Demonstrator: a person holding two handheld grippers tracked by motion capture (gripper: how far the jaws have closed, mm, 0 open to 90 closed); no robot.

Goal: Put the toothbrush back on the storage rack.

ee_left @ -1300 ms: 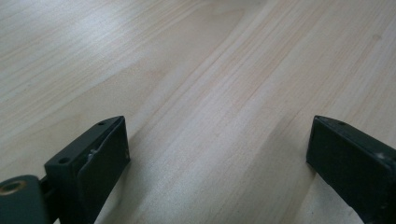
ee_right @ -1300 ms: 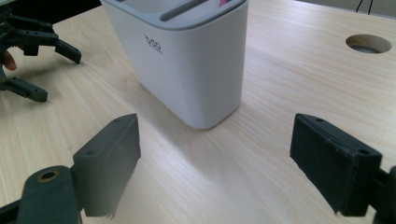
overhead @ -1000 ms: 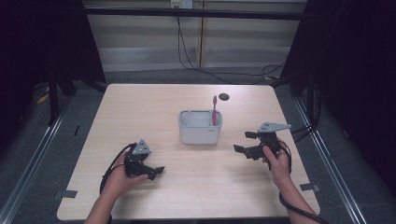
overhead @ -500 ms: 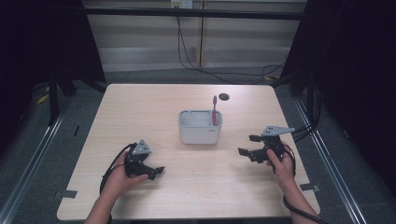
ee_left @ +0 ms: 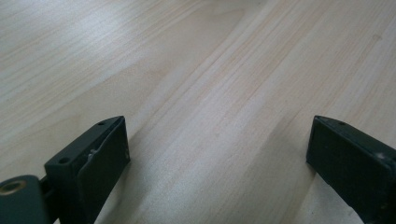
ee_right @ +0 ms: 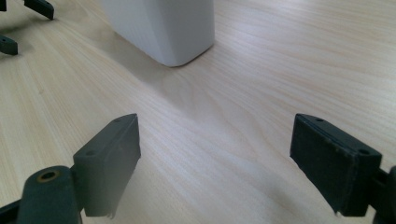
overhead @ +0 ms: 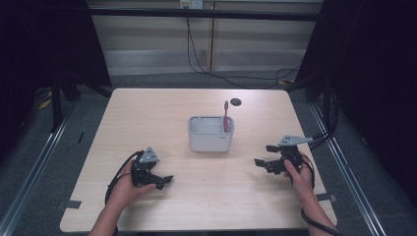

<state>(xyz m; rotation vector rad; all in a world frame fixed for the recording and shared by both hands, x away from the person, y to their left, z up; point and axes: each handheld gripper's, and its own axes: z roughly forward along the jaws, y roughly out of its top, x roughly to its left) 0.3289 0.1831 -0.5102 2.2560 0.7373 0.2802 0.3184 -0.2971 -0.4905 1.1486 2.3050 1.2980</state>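
With both jaws spread wide and empty, the right tool [overhead: 262, 162] should rise above the white holder [overhead: 210, 134] ahead of it, then close squarely on the red toothbrush [overhead: 225, 115] handle.

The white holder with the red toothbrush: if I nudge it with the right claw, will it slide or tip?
The white holder looks squat and broad-based with rounded corners, so it should slide on the smooth wooden table rather than tip. It is probably light plastic. The red toothbrush stands upright at one end, well above the rim, so it may rattle or lean.
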